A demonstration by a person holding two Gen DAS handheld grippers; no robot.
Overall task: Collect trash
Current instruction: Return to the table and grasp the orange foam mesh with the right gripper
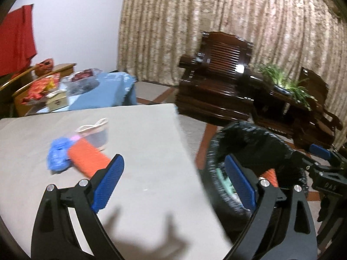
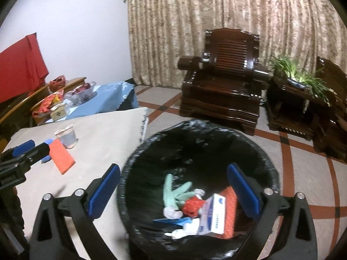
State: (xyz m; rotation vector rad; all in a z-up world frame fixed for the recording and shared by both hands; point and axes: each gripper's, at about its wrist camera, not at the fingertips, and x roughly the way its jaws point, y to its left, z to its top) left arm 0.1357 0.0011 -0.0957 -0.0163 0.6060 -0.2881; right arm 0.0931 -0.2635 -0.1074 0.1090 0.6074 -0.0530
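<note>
Right gripper [image 2: 173, 186] hung over the black-lined bin [image 2: 269, 164], jaws released and empty. Left gripper [image 1: 173, 179] stood likewise released above the table [image 1: 141, 134], near the orange sponge [image 1: 90, 160].

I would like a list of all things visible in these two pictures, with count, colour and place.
table: one, beige cloth, left
cup: one, white and grey, on table
sponge: one, orange, on table near cup
blue wad: one, blue, on table beside sponge
bin: one, black liner, on floor right of table
trash: several pieces, green, red, white, orange, inside bin
armchair: one, dark wood, by curtain
plant: one, green, on side table
left tongs: open, over table edge
right tongs: open, over bin
</note>
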